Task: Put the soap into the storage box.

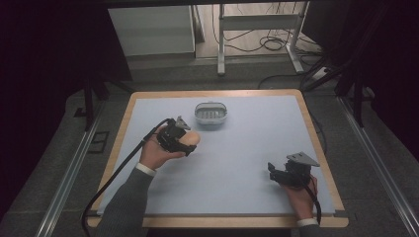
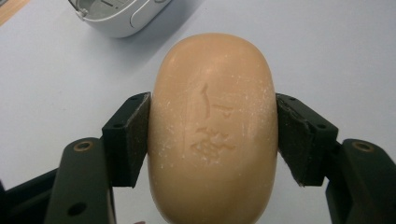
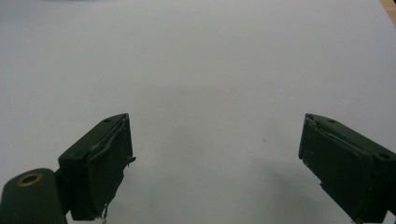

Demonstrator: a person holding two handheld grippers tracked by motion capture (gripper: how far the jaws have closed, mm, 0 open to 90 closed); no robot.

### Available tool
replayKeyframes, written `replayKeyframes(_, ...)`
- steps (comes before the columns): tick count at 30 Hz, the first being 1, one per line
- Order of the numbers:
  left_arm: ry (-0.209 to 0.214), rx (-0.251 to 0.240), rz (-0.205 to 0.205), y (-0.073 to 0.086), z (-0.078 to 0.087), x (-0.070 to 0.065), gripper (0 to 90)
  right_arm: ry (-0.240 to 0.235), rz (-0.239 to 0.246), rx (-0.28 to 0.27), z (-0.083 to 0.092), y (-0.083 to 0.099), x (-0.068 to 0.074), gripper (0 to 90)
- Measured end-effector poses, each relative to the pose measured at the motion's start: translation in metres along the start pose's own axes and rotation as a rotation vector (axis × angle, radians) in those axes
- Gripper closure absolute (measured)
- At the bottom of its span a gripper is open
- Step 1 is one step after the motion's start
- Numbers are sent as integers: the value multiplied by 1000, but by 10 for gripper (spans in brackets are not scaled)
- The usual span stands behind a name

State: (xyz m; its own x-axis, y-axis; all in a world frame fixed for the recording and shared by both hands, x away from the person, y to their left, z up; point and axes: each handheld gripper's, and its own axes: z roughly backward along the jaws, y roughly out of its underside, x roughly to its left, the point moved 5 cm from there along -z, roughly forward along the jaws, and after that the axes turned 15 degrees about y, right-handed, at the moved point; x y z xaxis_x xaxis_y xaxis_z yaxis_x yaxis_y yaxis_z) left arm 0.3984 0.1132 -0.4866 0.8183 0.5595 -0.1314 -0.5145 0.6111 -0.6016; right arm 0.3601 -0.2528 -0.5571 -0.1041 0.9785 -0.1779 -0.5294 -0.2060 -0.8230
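A tan oval bar of soap (image 2: 212, 126) with a stamped mark sits between the two black pads of my left gripper (image 2: 212, 140), which is shut on its sides. In the high view that gripper (image 1: 185, 140) holds the soap (image 1: 191, 138) left of the table's middle, a short way in front of a white soap dish (image 1: 211, 114). The dish's rounded edge (image 2: 119, 18) also shows at the top of the left gripper view. My right gripper (image 1: 273, 173) rests low near the front right of the table, open, with nothing between its jaws (image 3: 215, 158).
A pale blue mat (image 1: 232, 163) covers the wooden-edged table (image 1: 323, 153). Black cables trail from both grippers toward the front edge. Beyond the table stand a white cabinet (image 1: 150, 29) and a metal frame (image 1: 257, 29) on the floor.
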Motion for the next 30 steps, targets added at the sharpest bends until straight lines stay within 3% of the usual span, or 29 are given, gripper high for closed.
replayKeyframes(30, -14, 10, -21, -23, -5, 8, 324, 1, 3, 2, 0, 0, 0, 99)
